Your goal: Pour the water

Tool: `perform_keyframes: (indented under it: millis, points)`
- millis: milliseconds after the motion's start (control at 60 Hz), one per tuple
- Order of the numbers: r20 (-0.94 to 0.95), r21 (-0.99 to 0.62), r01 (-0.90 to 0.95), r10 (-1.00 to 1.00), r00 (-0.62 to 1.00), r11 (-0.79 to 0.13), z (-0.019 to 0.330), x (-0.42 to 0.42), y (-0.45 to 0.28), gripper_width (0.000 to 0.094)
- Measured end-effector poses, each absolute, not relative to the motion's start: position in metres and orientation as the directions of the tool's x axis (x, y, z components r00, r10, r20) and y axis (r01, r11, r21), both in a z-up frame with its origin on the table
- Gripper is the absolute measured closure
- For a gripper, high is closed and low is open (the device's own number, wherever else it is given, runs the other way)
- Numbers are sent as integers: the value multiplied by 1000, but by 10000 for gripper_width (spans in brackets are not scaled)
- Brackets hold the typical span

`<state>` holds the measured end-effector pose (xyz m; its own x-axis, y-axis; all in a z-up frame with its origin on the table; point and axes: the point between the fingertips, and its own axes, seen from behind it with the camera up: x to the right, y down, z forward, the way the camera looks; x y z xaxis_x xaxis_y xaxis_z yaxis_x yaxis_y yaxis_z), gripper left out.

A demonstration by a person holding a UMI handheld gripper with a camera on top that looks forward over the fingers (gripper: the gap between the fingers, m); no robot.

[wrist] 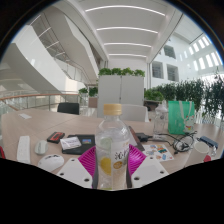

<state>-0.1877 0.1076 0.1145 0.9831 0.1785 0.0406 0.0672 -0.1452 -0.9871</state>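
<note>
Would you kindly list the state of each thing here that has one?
Bottle: upright, capped, between the tool's fingers.
Tool: closed on the bottle, pads against its sides.
Green cup: upright on the table, beyond the fingers; contents not visible.

bottle: clear, pale yellow cap, white label with purple print
gripper pads: magenta
cup: translucent green
surface: light beige
planter: white, green leaves on top
</note>
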Motion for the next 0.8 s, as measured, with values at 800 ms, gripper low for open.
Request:
perform_keyframes:
  millis: [800]
  points:
    - [-814, 578, -798, -188, -549, -169, 189, 12, 131, 613]
